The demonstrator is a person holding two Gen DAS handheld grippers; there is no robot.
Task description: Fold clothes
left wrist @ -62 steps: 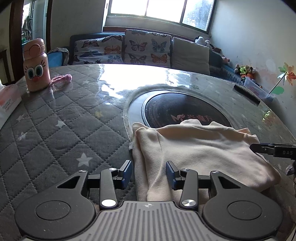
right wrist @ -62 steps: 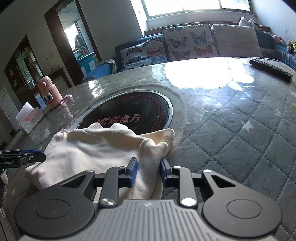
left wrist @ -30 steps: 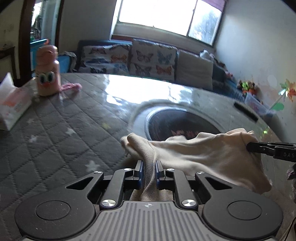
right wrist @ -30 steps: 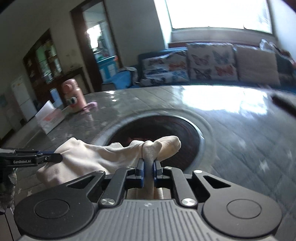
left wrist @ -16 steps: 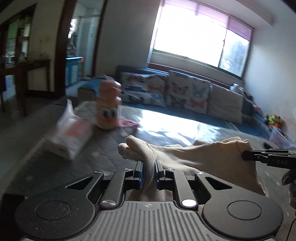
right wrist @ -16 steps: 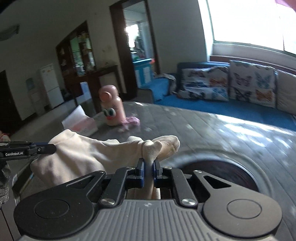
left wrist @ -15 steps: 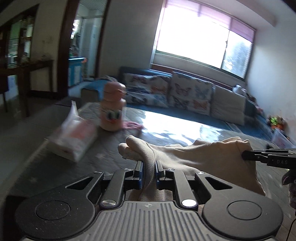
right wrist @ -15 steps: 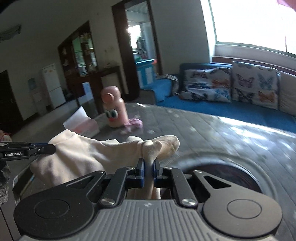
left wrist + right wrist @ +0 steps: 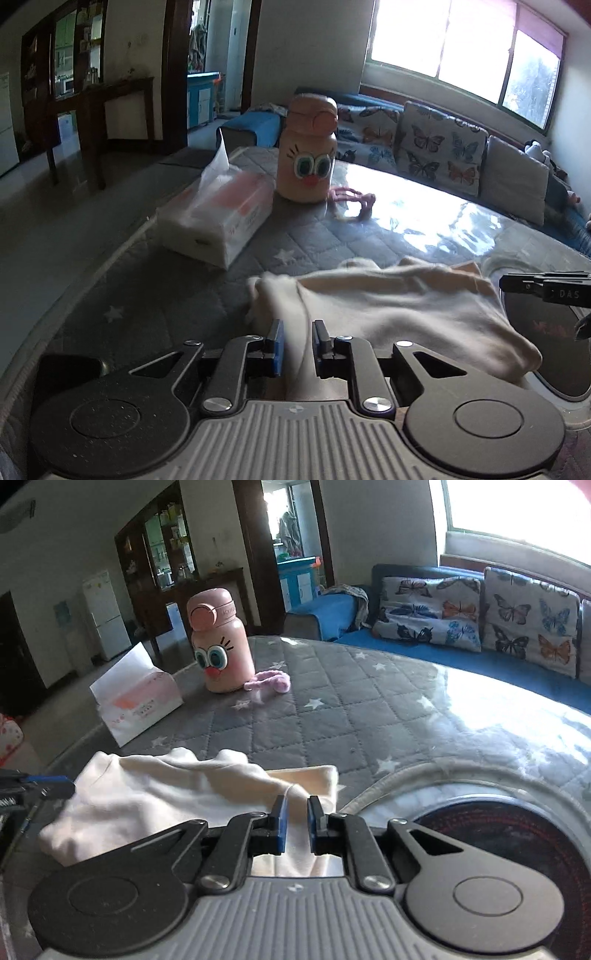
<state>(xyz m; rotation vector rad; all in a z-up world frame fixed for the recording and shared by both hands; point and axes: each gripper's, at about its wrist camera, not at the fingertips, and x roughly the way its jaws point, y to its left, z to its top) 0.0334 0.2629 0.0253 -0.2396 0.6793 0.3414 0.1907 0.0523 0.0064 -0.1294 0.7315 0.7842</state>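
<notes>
Left wrist view: the cream garment [image 9: 388, 306], soft and rumpled, lies folded on the quilted grey star-print tabletop [image 9: 155, 295] beside a dark round inset. Both the left tool [image 9: 297, 341] and right tool [image 9: 295, 821] are opening, cloth between their pads, seemingly no longer pinched. Behind stand a rounded pink bottle [image 9: 308, 151] and a tissue pack [image 9: 218, 218].

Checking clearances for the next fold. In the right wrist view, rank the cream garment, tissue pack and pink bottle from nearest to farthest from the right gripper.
1. Cream garment, between the opening right gripper fingers.
2. Tissue pack, far left.
3. Pink bottle, behind it, centre-left.
</notes>
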